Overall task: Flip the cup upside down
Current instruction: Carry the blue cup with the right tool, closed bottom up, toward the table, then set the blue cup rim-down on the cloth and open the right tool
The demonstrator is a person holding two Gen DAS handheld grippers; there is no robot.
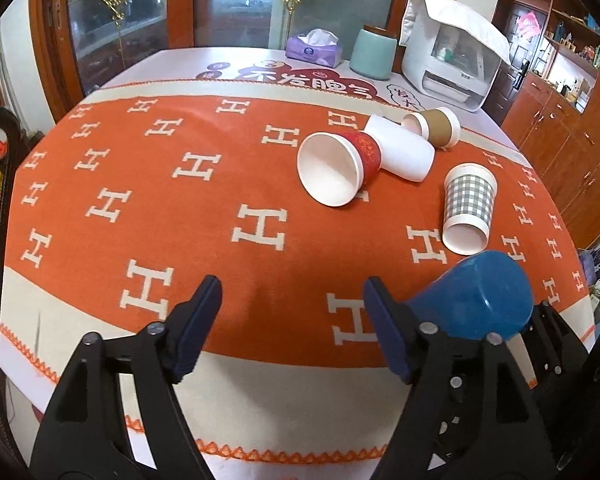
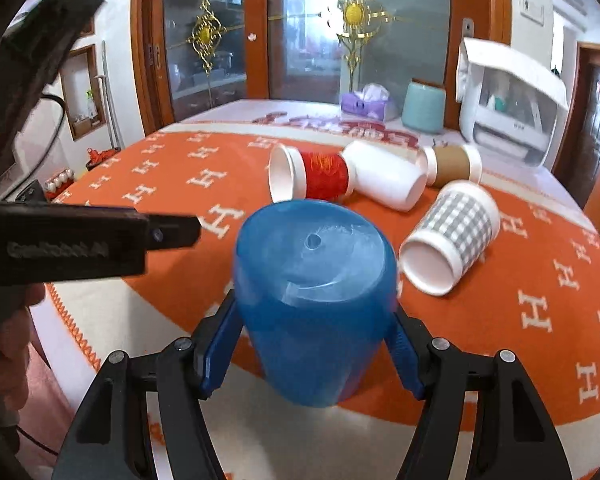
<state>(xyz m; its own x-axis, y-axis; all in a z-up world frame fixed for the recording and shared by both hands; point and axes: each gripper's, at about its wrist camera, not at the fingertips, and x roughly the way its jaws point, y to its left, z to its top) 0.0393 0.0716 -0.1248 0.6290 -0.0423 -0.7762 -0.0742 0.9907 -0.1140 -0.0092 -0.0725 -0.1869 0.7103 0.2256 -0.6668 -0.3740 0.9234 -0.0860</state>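
While right gripper point(image 2: 314, 354) fingers pinch blue cup point(image 2: 314, 300) (base up), left gripper point(image 1: 292, 328) hovers, fingers spread.

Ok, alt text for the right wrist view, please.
The right gripper clamps a blue cup, base toward the camera, above an orange cloth. Beyond lie four paper cups on their sides: red, white, brown, checked.

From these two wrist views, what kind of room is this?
Most likely a home dining room: a table under an orange H-pattern tablecloth, a tissue box and a white countertop appliance at its far end, and wooden glass-door cabinets behind.
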